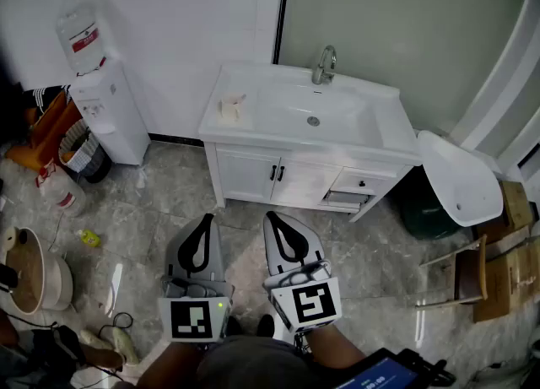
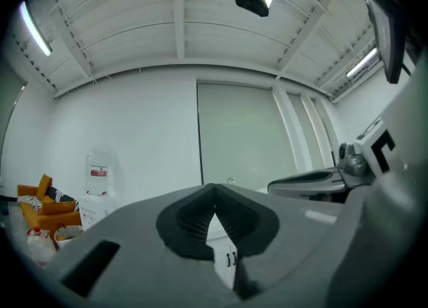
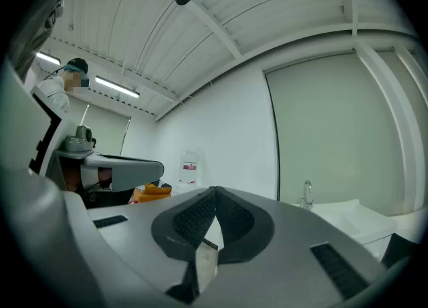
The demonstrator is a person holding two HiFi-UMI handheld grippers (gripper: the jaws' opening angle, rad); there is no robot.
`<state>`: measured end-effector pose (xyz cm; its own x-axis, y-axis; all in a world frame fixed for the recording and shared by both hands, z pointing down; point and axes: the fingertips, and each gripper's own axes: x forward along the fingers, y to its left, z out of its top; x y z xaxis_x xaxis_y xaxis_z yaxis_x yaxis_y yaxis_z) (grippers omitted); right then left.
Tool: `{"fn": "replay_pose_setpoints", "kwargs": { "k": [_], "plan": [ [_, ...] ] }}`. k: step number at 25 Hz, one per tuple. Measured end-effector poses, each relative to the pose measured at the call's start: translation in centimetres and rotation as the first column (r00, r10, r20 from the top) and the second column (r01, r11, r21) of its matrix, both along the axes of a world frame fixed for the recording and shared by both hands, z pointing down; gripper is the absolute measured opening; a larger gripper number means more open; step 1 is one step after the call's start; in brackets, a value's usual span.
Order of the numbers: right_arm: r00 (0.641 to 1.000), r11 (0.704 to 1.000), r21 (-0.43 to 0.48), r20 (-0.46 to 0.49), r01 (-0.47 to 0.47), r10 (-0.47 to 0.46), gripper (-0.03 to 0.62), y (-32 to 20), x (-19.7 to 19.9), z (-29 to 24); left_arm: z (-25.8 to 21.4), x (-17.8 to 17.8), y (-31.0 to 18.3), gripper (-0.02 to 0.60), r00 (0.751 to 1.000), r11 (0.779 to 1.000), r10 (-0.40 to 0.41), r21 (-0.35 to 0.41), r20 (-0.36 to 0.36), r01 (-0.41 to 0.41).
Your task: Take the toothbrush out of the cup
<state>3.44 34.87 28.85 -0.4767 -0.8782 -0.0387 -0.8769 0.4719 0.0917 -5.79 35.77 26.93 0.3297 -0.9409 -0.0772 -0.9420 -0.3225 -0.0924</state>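
Observation:
A small pale cup [image 1: 230, 109] stands on the left end of the white vanity top [image 1: 396, 130], beside the sink bowl and its chrome faucet [image 1: 325, 65]. It is too small to make out a toothbrush in it. My left gripper [image 1: 206, 218] and right gripper [image 1: 272, 217] are held side by side, level, over the floor well short of the vanity. In the left gripper view the left gripper [image 2: 214, 192] has its jaws closed together with nothing between them. The right gripper [image 3: 215, 194] looks the same in its own view.
A water dispenser [image 1: 105, 109] stands left of the vanity, with orange bags and a basket [image 1: 80, 151] beside it. A white basin [image 1: 456, 178] leans at the vanity's right, near cardboard boxes [image 1: 506, 269]. A tub [image 1: 38, 269] and cables lie on the floor at the left.

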Motion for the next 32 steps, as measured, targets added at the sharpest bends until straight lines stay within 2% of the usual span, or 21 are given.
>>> {"fn": "replay_pose_setpoints", "kwargs": {
  "k": [7,11,20,23,26,32],
  "plan": [
    [1.0,1.0,-0.014,0.008,0.011,-0.011,0.014,-0.4,1.2,0.3,0.1,1.3,-0.3,0.011,1.0,1.0,-0.006,0.003,-0.001,0.006],
    [1.0,0.997,-0.071,0.005,0.017,-0.017,0.015,-0.5,2.5,0.7,-0.1,2.5,-0.3,0.011,1.0,1.0,-0.014,0.005,0.006,0.014],
    [1.0,0.999,-0.047,0.022,0.019,-0.018,0.015,-1.4,3.8,1.7,1.4,2.3,-0.2,0.011,0.999,0.998,-0.052,-0.019,0.018,0.052],
    [1.0,0.998,-0.059,0.013,0.02,-0.02,0.015,-2.5,3.2,2.6,2.3,1.5,-1.6,0.011,0.998,0.997,-0.061,-0.037,-0.003,0.061],
    [1.0,0.993,-0.12,-0.013,0.003,-0.005,0.015,-4.2,2.7,3.9,3.3,0.6,-3.6,0.011,0.998,0.997,-0.058,-0.052,-0.006,0.058],
    [1.0,0.997,-0.076,0.014,-0.001,0.002,0.015,-10.6,0.4,3.8,4.2,-1.8,-10.8,0.011,0.999,0.996,-0.038,-0.076,-0.016,0.037]
  ]
}}
